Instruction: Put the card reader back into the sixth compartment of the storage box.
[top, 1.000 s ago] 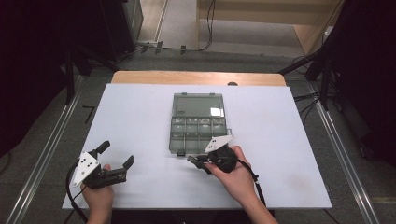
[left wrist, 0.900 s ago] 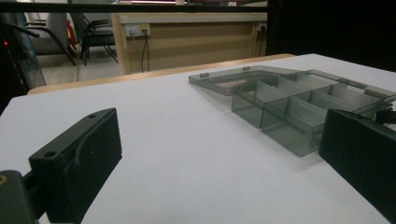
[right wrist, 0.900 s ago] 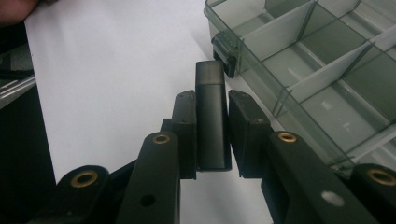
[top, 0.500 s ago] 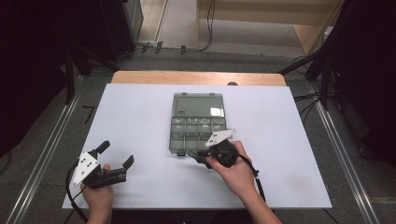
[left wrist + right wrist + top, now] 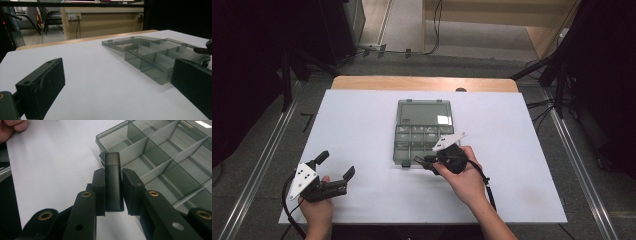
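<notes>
Item: smoke-grey plastic compartment box (image 5: pixel 422 132), lying open near the middle of the white surface (image 5: pixel 362 120), its lid folded flat on the far side and its divided tray toward the person; the compartments look empty, as far as the tinted walls allow. Item: small dark rectangular block (image 5: pixel 113 183), clamped upright between the jaws of the right claw (image 5: pixel 113 173), its top end level with the near corner of the tray. Change noted against the pictures of a second ago: the right claw (image 5: pixel 422 161) has edged forward and leftward, from just beside the tray's near edge to its front corner, while the box itself has not shifted. Judged meaning: the block is being brought toward a front compartment, and the placing is not yet done. Item: left claw (image 5: pixel 337 165), resting low at the near left of the surface, jaws spread wide with nothing between them, unchanged in place; its own view looks across bare surface toward the box (image 5: pixel 160 60). Hard to make out: whether the block touches the tray's rim or merely stands before it; what the block is, its faces being plain and dark; the box's far right side, cut off in the right claw's view; the right claw's jaw tips in the high view, partly masked by the hand (image 5: pixel 464 177) and the grey plate.
</notes>
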Demonstrator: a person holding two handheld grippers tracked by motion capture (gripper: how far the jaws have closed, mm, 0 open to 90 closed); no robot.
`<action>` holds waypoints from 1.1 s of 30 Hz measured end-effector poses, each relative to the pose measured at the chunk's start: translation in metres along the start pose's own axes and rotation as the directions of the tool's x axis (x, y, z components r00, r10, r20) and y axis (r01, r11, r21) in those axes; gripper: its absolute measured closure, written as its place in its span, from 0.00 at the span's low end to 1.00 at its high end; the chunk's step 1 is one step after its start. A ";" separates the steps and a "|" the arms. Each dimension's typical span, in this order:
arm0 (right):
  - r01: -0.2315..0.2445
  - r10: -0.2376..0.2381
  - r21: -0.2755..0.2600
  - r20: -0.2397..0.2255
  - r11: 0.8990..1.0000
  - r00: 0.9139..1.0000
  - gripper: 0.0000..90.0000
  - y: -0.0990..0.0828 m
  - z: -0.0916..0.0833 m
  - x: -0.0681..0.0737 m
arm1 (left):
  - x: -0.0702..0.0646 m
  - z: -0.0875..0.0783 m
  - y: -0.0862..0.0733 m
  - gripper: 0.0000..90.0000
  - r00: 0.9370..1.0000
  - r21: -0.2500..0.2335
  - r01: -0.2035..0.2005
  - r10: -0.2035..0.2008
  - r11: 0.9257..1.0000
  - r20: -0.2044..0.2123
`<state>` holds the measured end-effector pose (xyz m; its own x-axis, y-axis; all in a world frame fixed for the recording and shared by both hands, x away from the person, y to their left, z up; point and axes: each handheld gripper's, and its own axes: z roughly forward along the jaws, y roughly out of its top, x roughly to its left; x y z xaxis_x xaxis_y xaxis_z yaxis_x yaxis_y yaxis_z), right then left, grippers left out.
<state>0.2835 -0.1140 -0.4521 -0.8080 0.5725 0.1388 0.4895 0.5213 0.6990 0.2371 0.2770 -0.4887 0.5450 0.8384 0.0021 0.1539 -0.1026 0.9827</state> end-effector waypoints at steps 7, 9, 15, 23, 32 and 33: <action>-0.002 0.002 -0.001 0.010 1.000 1.000 0.79 0.005 -0.003 -0.005 | 0.000 0.000 0.000 0.00 1.000 -0.001 0.001 -0.001 1.000 -0.002; -0.003 0.003 0.000 0.012 1.000 1.000 0.79 0.006 -0.003 -0.006 | 0.000 0.000 0.000 0.00 1.000 -0.001 0.001 -0.001 1.000 -0.002; -0.006 0.006 -0.001 0.012 1.000 1.000 0.79 0.008 -0.002 -0.009 | 0.000 0.000 0.000 0.00 1.000 -0.001 0.001 -0.001 1.000 -0.003; -0.013 0.013 0.008 0.016 1.000 1.000 0.79 0.012 0.003 -0.014 | 0.000 0.000 0.000 0.00 1.000 -0.005 0.005 -0.005 1.000 -0.002; -0.014 0.014 0.013 0.020 1.000 1.000 0.79 0.019 0.008 -0.017 | 0.000 -0.001 0.000 0.00 1.000 -0.006 0.006 -0.006 1.000 -0.003; -0.016 0.015 0.014 0.020 1.000 1.000 0.79 0.019 0.008 -0.018 | 0.001 -0.001 0.000 0.00 1.000 -0.006 0.006 -0.006 1.000 -0.003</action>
<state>0.3104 -0.1091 -0.4472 -0.7939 0.5927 0.1358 0.5064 0.5209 0.6871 0.2370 0.2778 -0.4888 0.5416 0.8406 -0.0029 0.1518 -0.0944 0.9839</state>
